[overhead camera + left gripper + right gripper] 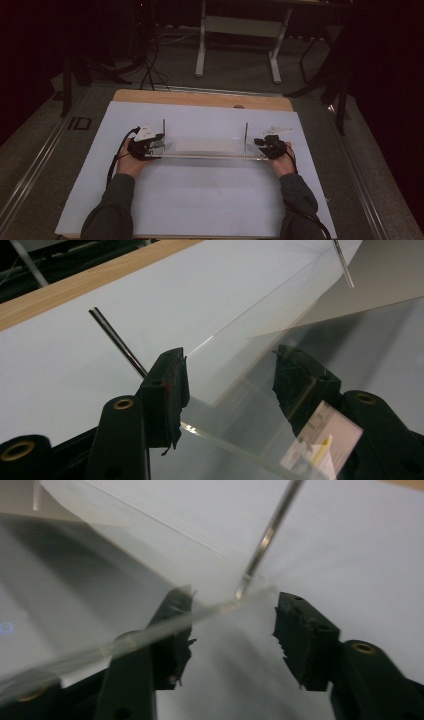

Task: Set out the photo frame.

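High view is showing a clear plastic plate (207, 149) lying flat near the middle of a white sheet (200, 200), its long axis running left to right between the 2 hands. 2 thin metal rods (163, 129) are standing upright from it, 1 near each end. The plate is glassy and thin-edged; the sheet is matte and covering a wooden table (200, 97).

Left gripper (147, 145) is sitting at the plate's left end. In the left gripper view its jaws are standing apart with the plate's edge (225, 440) passing between them — whether the pads are pressing on it I cannot tell.

Right gripper (267, 145) is sitting at the right end. Its jaws are gaping wide, the plate's corner (165, 625) lying across 1 jaw, the other jaw well clear.

Beyond the table, a white metal frame (240, 30) and cables (150, 65) are standing on the floor.
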